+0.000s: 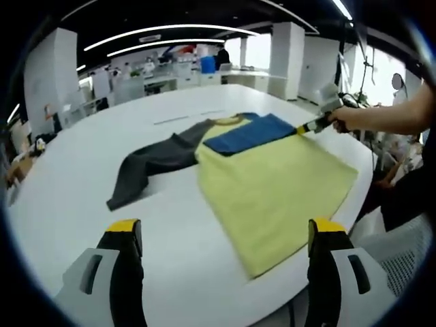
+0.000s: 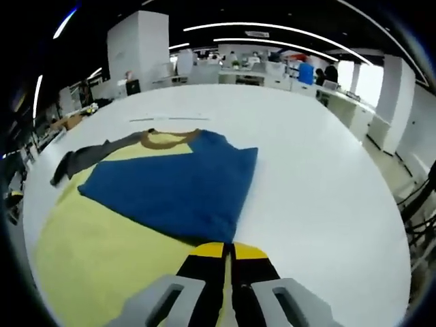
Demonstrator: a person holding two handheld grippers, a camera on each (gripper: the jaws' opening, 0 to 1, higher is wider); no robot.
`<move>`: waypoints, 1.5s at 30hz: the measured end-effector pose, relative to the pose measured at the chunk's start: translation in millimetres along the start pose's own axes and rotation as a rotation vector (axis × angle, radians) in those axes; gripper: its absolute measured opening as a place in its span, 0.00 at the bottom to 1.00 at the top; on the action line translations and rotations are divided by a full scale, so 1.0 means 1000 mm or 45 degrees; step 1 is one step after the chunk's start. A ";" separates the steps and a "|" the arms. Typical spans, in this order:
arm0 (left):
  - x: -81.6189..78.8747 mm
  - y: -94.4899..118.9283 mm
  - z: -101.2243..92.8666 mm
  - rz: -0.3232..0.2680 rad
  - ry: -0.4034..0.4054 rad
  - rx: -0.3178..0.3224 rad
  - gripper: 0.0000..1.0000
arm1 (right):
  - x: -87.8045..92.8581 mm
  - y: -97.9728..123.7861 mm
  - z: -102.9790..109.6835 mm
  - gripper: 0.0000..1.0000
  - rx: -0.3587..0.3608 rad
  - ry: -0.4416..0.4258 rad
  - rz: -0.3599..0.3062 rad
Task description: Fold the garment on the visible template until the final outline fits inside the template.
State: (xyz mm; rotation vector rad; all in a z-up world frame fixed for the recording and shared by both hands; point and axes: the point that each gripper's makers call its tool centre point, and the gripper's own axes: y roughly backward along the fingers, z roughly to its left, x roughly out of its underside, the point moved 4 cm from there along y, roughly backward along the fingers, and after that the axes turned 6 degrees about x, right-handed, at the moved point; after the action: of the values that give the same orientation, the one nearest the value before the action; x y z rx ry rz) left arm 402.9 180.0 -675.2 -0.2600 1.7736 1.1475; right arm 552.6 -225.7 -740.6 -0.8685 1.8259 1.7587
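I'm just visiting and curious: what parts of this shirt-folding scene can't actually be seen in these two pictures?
- Template outline: none can be made out on the white table.
- Right gripper view: the right gripper covers the blue sleeve edge it pinches.
- Left gripper view: the yellow shirt hides whatever is folded beneath.
- Background desks: too small and blurred.

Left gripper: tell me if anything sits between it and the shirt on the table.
Nothing visible does. The left gripper hangs open above bare white table, and the shirt lies flat just ahead. The right gripper is shut on the shirt's far edge by the blue part, off the direct path.
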 end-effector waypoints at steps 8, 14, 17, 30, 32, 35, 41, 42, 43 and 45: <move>-0.001 -0.001 0.002 0.004 0.002 -0.005 0.98 | -0.001 -0.002 -0.016 0.00 -0.008 0.029 0.015; -0.001 -0.001 0.005 0.010 0.005 -0.014 0.97 | -0.001 -0.003 -0.026 0.00 -0.010 0.017 0.014; 0.000 -0.001 0.005 0.011 0.008 -0.017 0.97 | -0.001 -0.003 -0.030 0.00 -0.016 0.031 0.011; 0.002 0.000 0.009 0.020 0.025 -0.027 0.97 | -0.001 -0.005 -0.051 0.00 -0.011 -0.010 0.017; 0.001 0.000 0.010 0.017 0.025 -0.032 0.97 | 0.000 -0.004 -0.055 0.00 -0.003 -0.022 0.020; 0.001 0.001 0.011 0.018 0.025 -0.037 0.97 | -0.001 -0.004 -0.057 0.00 -0.014 -0.018 0.021; -0.001 0.001 0.012 0.024 0.018 -0.039 0.97 | -0.008 0.006 -0.062 0.08 0.012 0.087 -0.028; -0.002 0.001 0.012 0.025 0.019 -0.039 0.97 | -0.010 0.008 -0.061 0.12 -0.002 0.086 -0.044; -0.002 0.001 0.012 0.023 0.020 -0.040 0.97 | -0.013 0.010 -0.059 0.17 -0.039 0.075 -0.071; -0.003 0.000 0.012 0.015 0.029 -0.040 0.97 | -0.019 0.015 -0.054 0.29 -0.093 0.050 -0.109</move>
State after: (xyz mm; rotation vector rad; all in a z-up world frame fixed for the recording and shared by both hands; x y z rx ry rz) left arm 411.8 188.8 -673.6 -0.2827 1.7798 1.1861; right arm 560.2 -277.4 -712.5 -1.0014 1.7311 1.7762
